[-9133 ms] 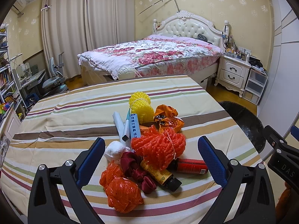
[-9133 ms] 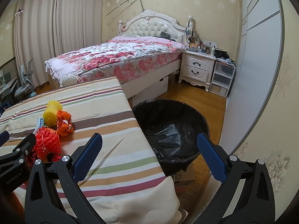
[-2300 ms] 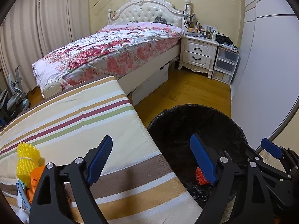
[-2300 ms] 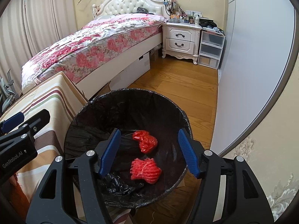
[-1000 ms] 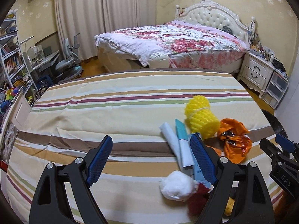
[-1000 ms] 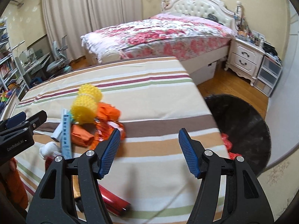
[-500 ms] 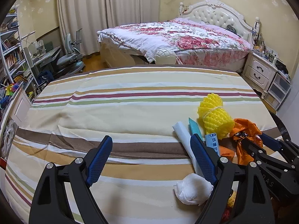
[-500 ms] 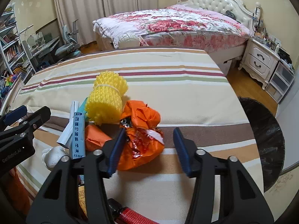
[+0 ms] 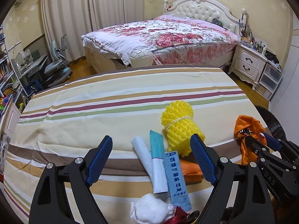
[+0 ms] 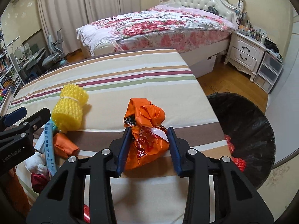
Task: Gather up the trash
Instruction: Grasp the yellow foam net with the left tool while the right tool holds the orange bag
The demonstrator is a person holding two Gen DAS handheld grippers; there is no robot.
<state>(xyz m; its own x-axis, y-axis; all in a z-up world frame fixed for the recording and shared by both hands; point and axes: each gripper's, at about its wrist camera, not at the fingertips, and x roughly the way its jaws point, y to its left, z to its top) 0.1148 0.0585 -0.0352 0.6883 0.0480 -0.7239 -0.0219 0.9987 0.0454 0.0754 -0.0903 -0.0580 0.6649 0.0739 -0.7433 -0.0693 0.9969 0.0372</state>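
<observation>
Trash lies on a striped tablecloth (image 9: 93, 115). My right gripper (image 10: 149, 147) is shut on a knotted orange plastic bag (image 10: 147, 130), its jaws pressing both sides; the bag also shows in the left wrist view (image 9: 246, 128). My left gripper (image 9: 151, 160) is open and empty above a white paper roll (image 9: 147, 164), a teal tube (image 9: 157, 147) and a blue packet (image 9: 176, 177). A yellow foam net bundle (image 9: 179, 128) lies just beyond its right finger. A white wad (image 9: 149, 211) sits near the bottom edge.
A black-lined trash bin (image 10: 248, 130) stands on the floor right of the table, with red net bundles (image 10: 237, 160) inside. A small orange bag (image 10: 63, 145) lies by the packet. A bed (image 9: 158, 35) and nightstand (image 9: 250, 63) stand behind the table.
My right gripper moved forward and closed its jaws on the orange bag. My left gripper shifted closer to the paper roll and packet and stays open.
</observation>
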